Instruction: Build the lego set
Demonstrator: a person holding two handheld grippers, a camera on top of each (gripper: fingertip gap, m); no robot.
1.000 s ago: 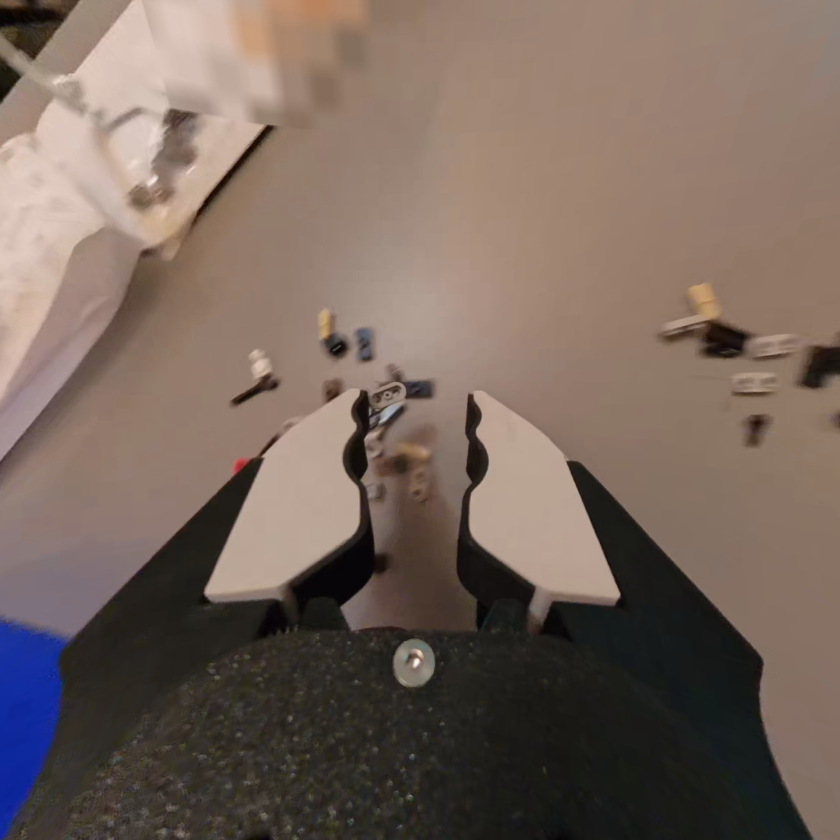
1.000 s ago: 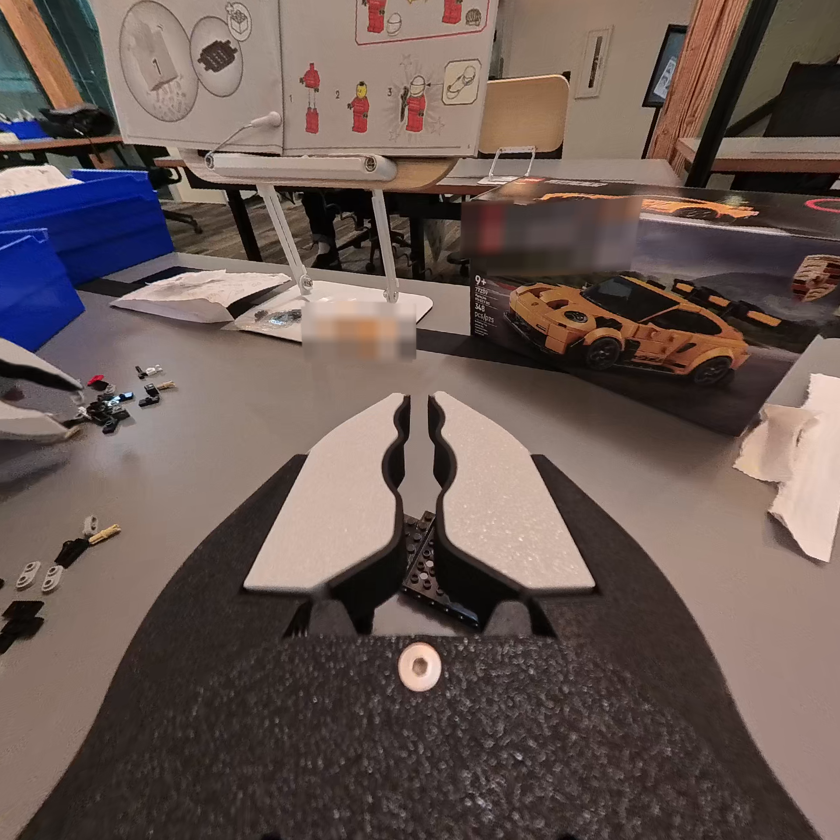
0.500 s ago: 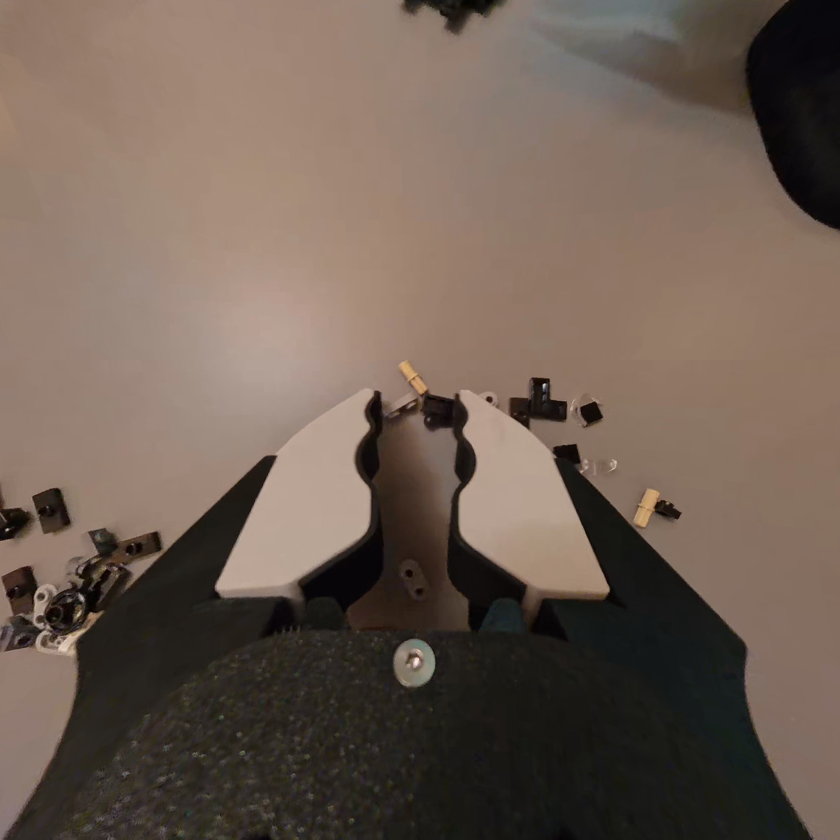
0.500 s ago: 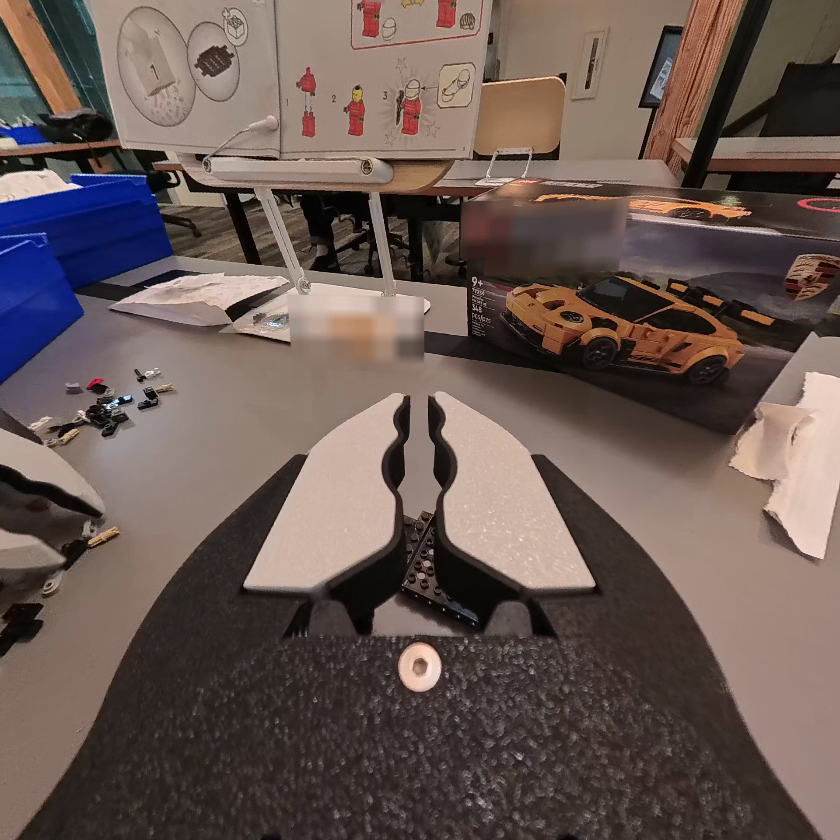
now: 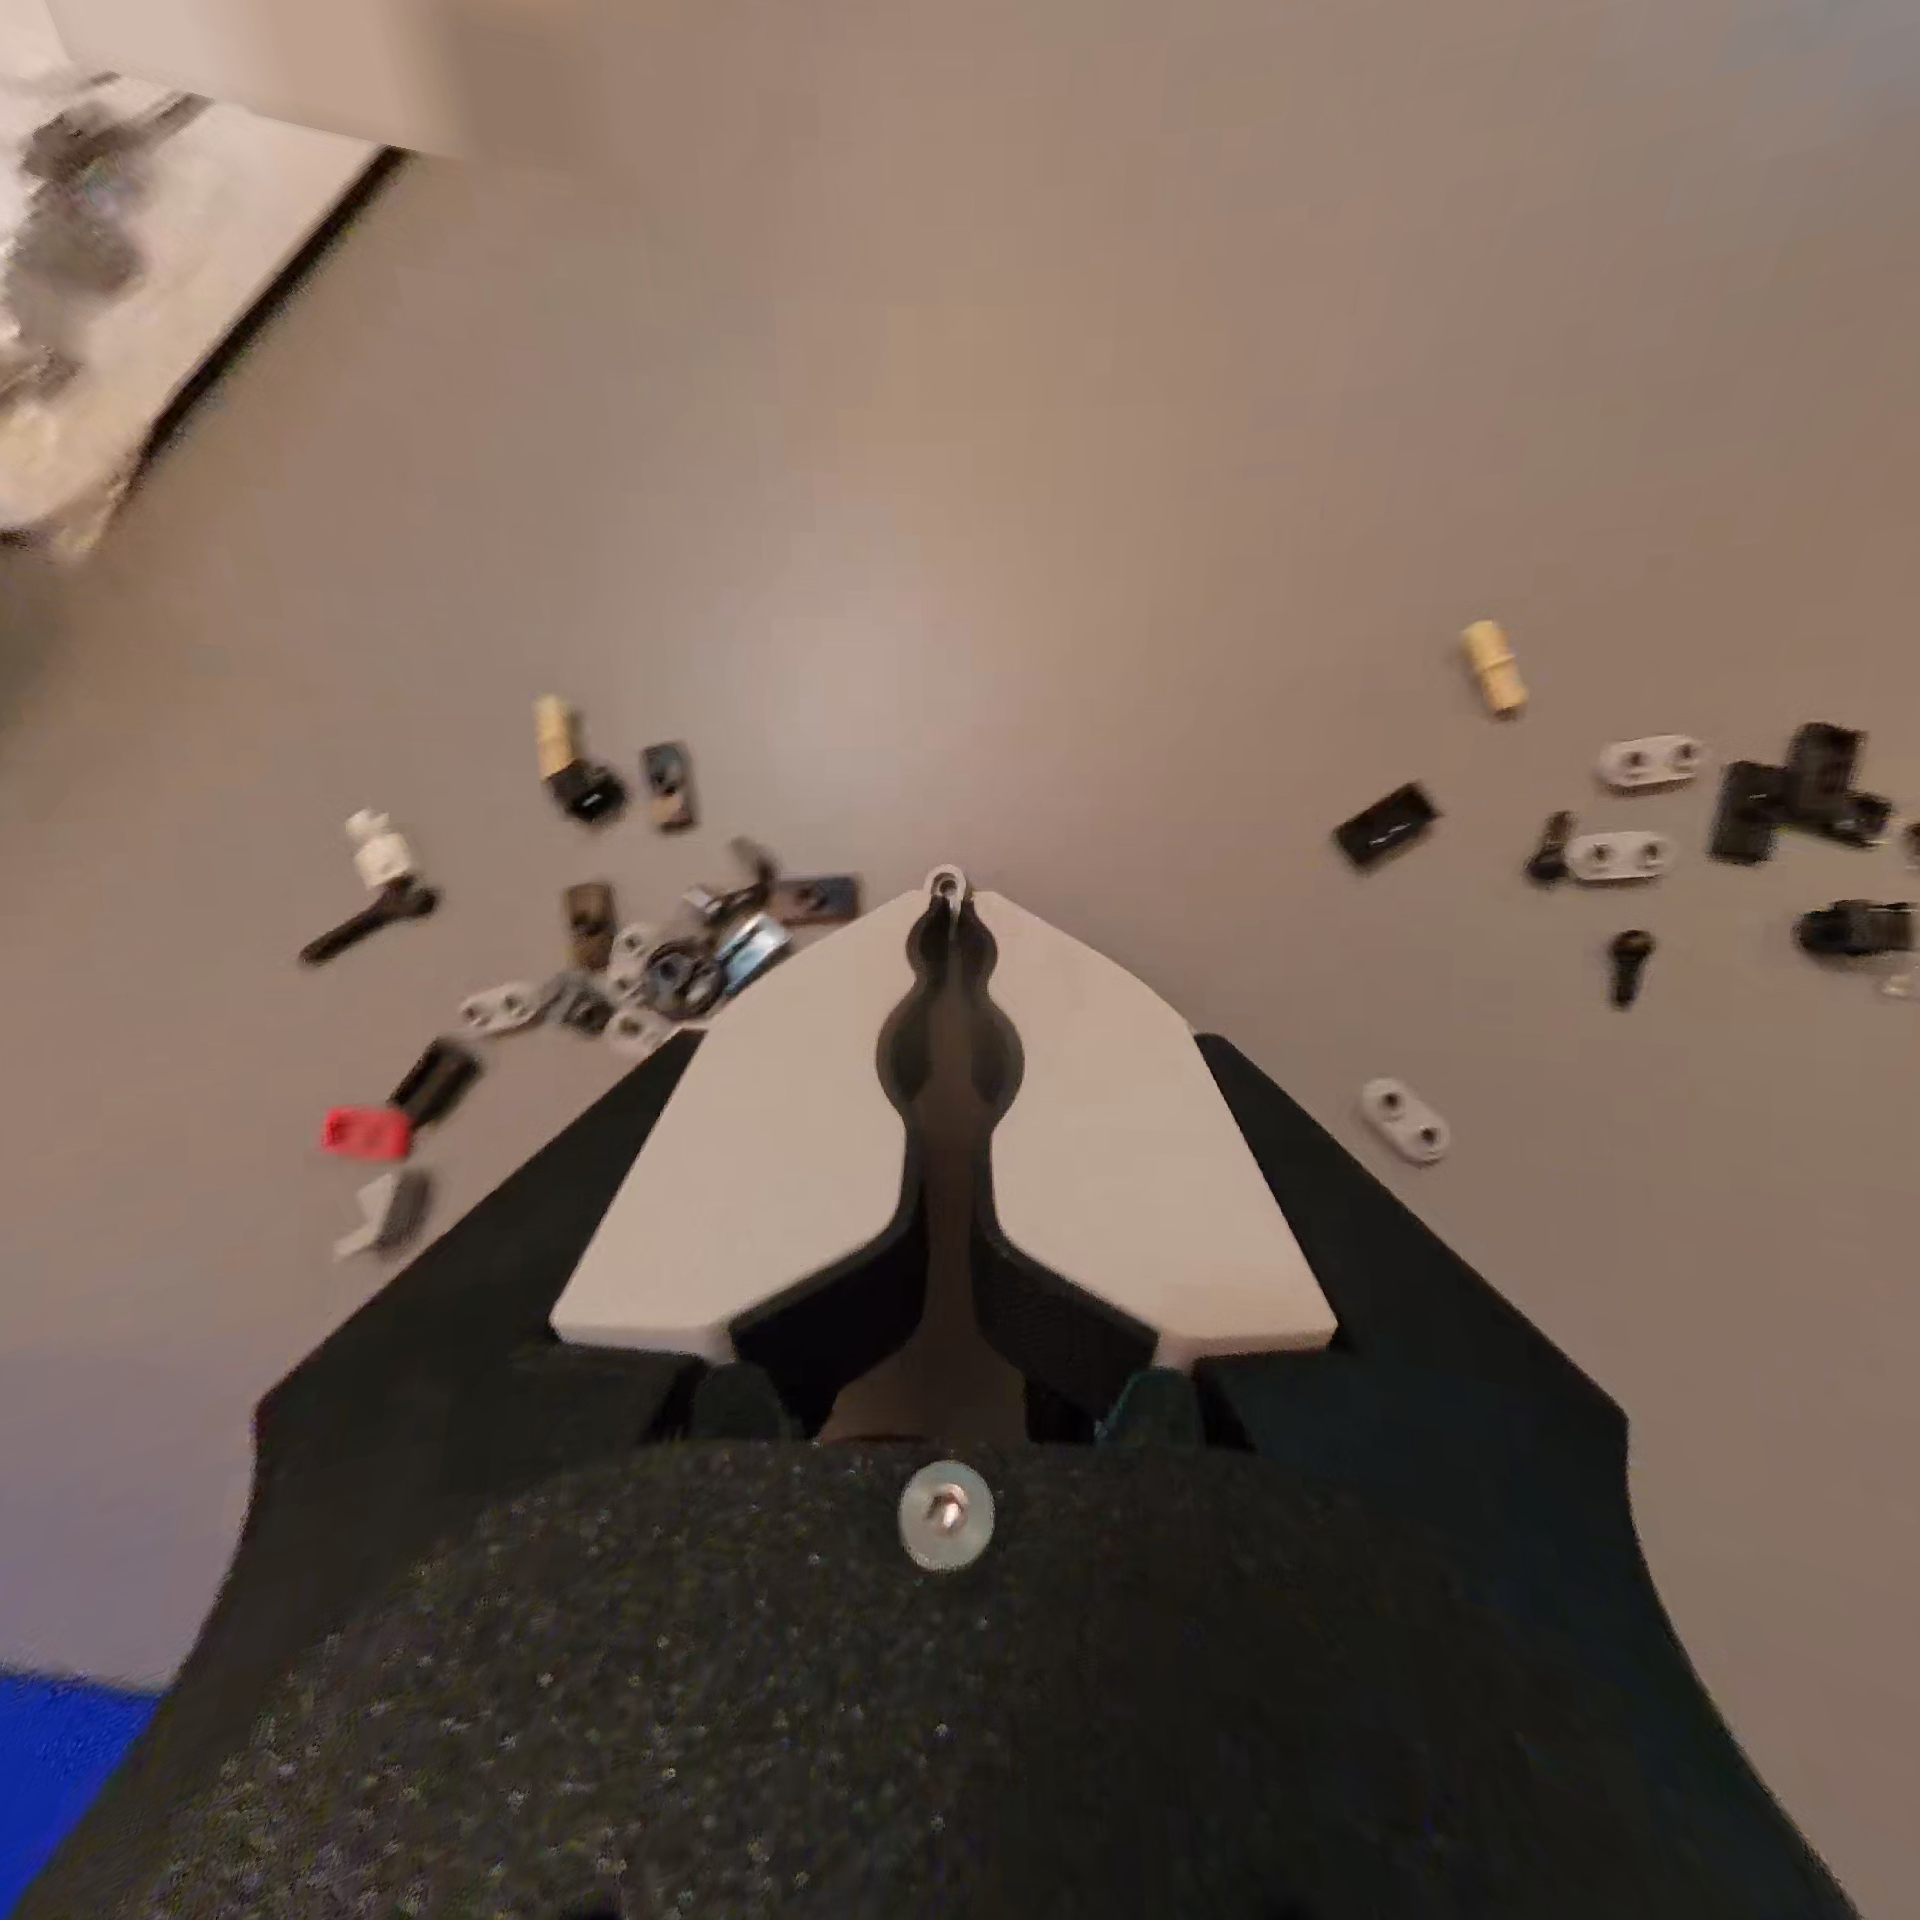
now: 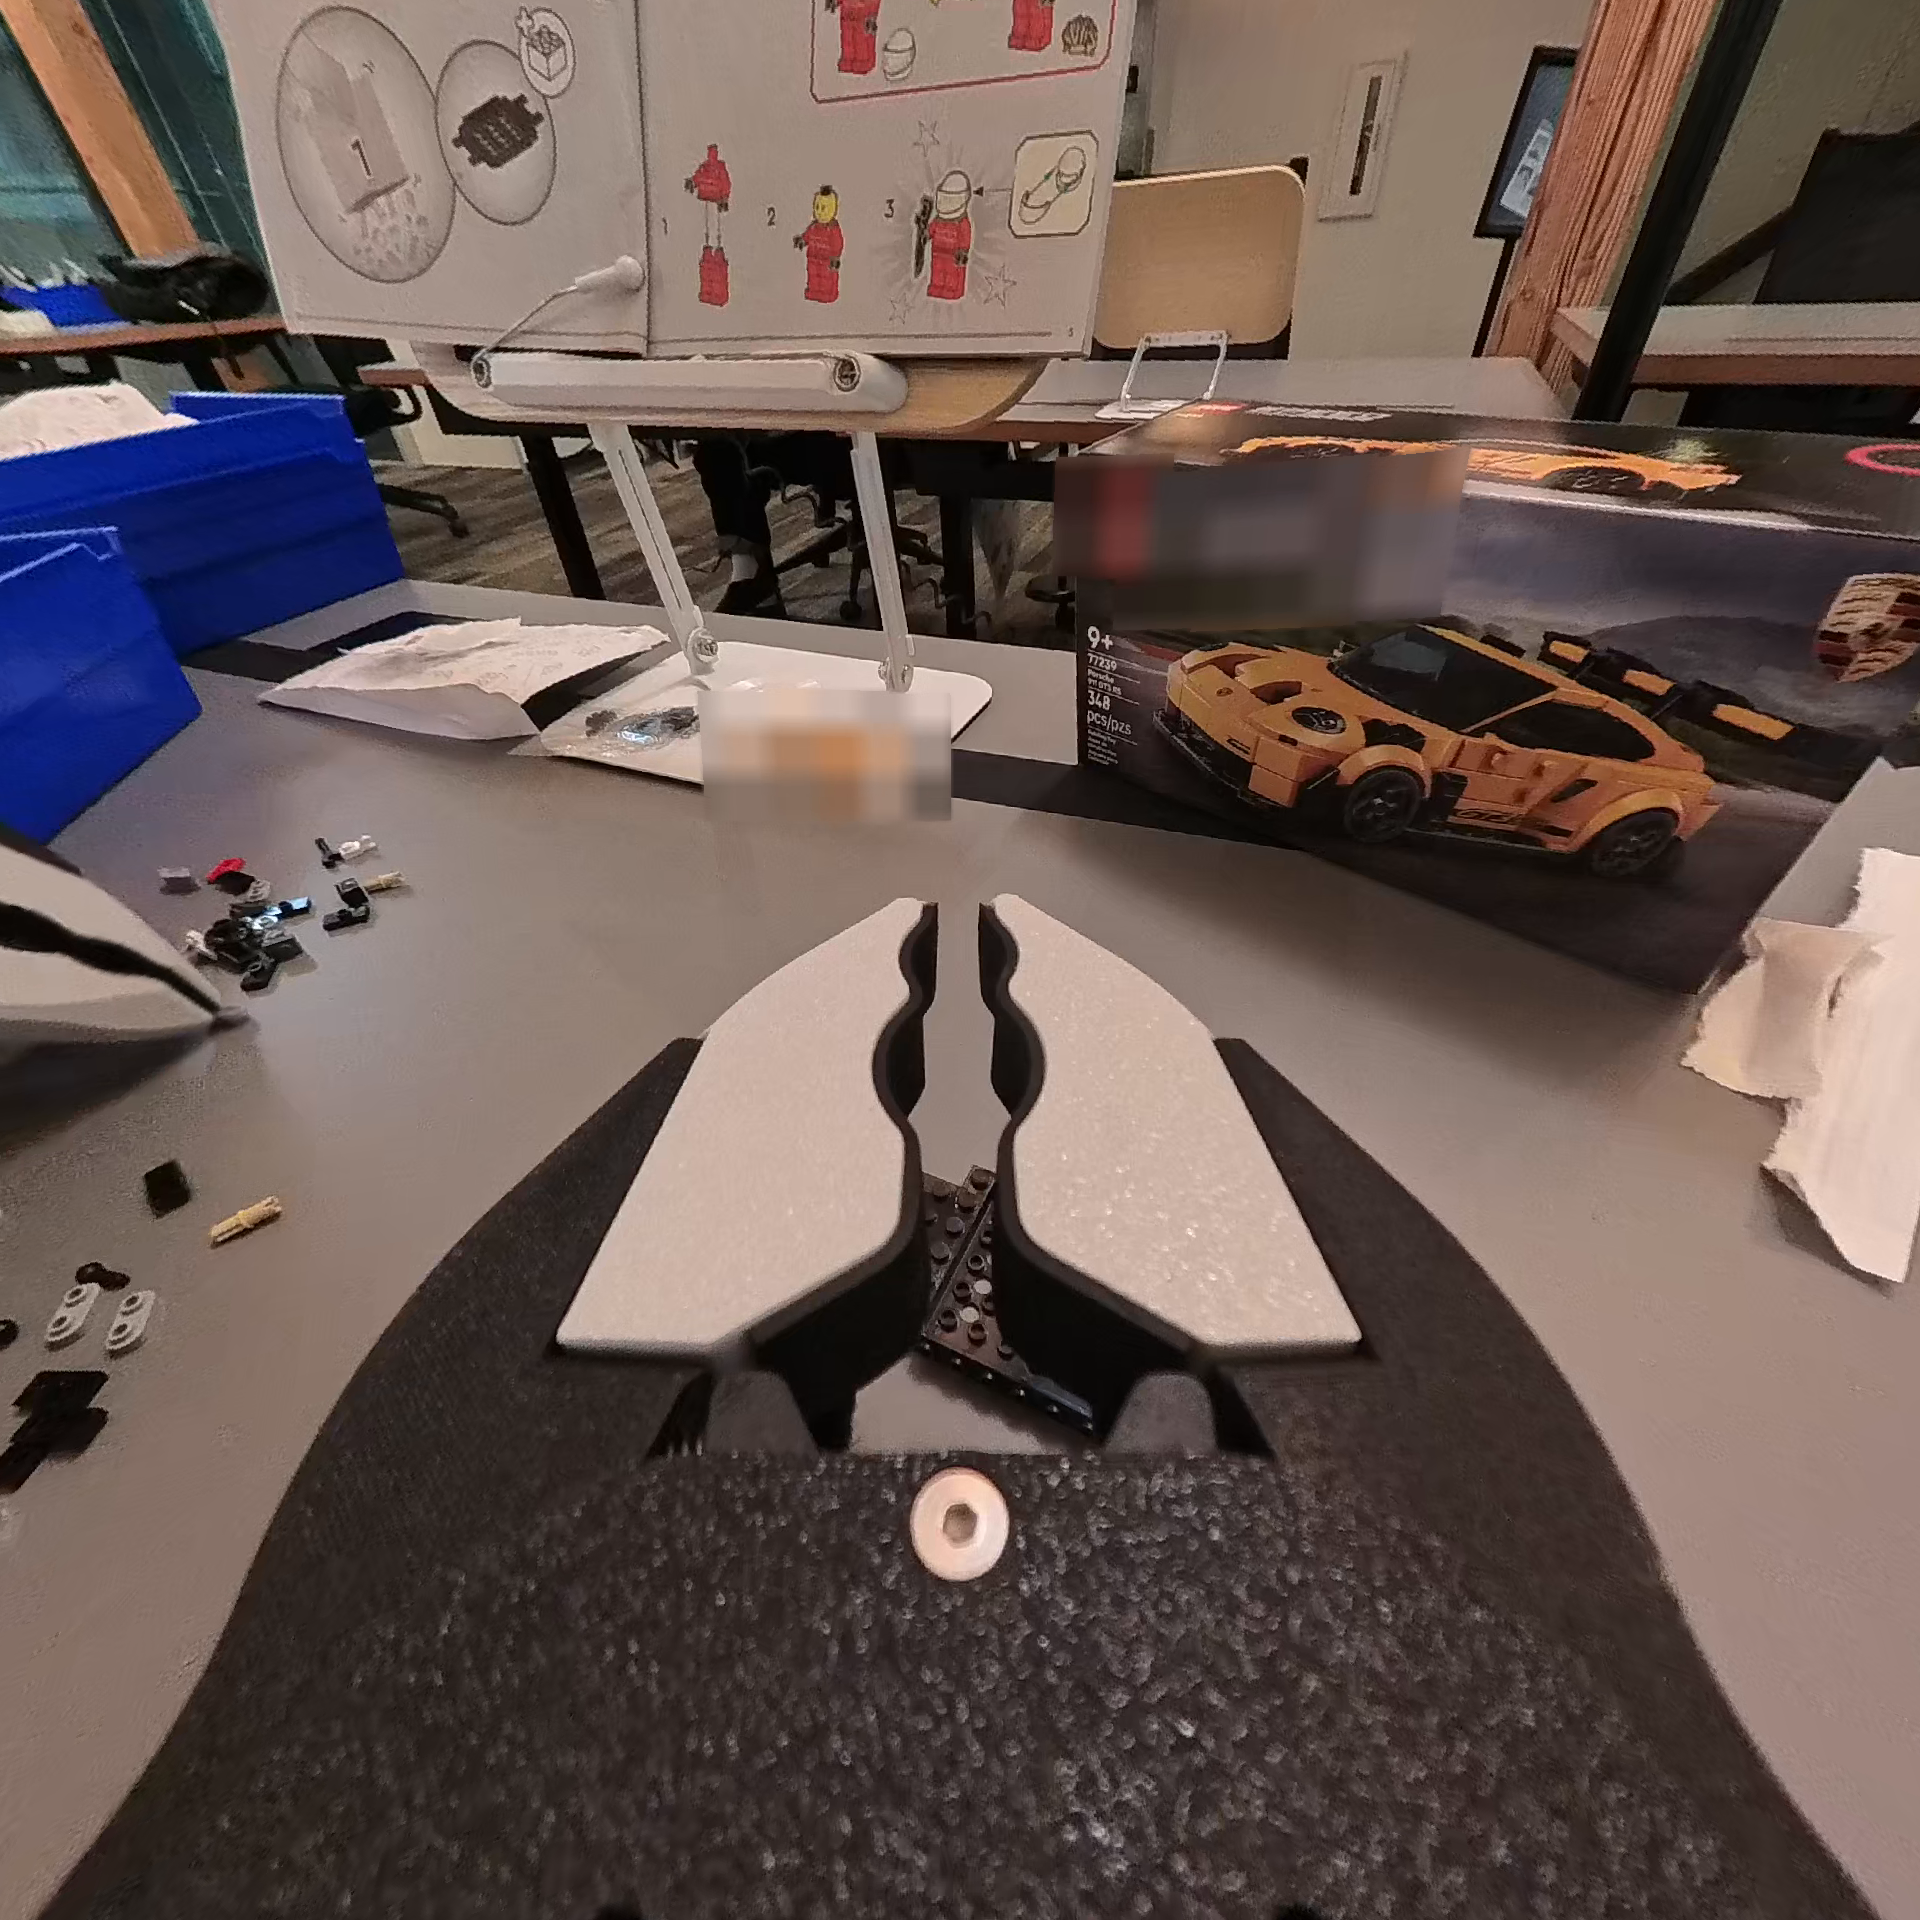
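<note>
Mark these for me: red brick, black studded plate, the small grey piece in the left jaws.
red brick (image 5: 362, 1131): left wrist view, top face.
black studded plate (image 6: 964, 1262): right wrist view, studded face between the jaws.
small grey piece (image 5: 945, 885): left wrist view, round end protruding.

Grey table (image 6: 582, 997), matte top. Two loose scatters of small lego bits on it: one cluster (image 5: 665, 956) of black, grey and clear pieces with a red brick (image 5: 362, 1132) at its near edge, second group (image 5: 1704, 831) well apart to the right, tan pin (image 5: 1494, 669) at its far end. Further back: white paper bag (image 6: 457, 675), white stand base (image 6: 831, 686), lego box (image 6: 1455, 707). Blue bins (image 6: 94, 623) at left edge, crumpled white paper (image 6: 1849, 1060) right.
</note>
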